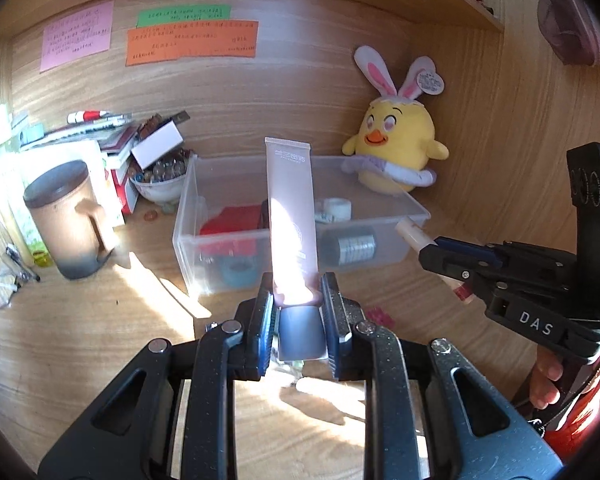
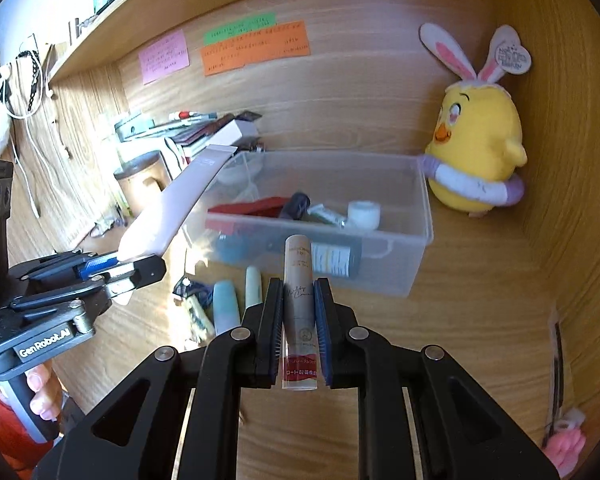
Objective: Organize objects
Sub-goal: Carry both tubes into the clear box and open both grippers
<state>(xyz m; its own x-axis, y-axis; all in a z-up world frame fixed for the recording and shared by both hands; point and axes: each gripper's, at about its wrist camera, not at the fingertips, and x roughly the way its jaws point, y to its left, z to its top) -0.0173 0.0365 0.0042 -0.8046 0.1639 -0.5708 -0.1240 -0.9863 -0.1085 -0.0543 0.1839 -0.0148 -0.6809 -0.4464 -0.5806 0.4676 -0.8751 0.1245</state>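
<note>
My left gripper [image 1: 298, 292] is shut on a tall pale pink tube [image 1: 292, 208] with a grey cap, and holds it upright above the desk in front of a clear plastic bin [image 1: 184, 216]. My right gripper [image 2: 298, 292] is shut on a slim beige stick [image 2: 298, 264] with a red label at its base, pointed at the bin [image 2: 426, 208]. The bin holds a red box [image 2: 256, 206], a white tape roll [image 2: 364, 214] and a dark bottle [image 2: 332, 256]. Each gripper shows in the other's view: the right gripper [image 1: 424, 256] at the right, the left gripper [image 2: 148, 266] at the left.
A pale blue tube [image 2: 226, 304], a pale green stick [image 2: 253, 284] and a dark blue item [image 2: 194, 290] lie on the desk before the bin. A yellow chick plush [image 1: 396, 140] sits right of it. A brown mug [image 1: 66, 220], a bowl of beads [image 1: 160, 184] and stacked books stand left.
</note>
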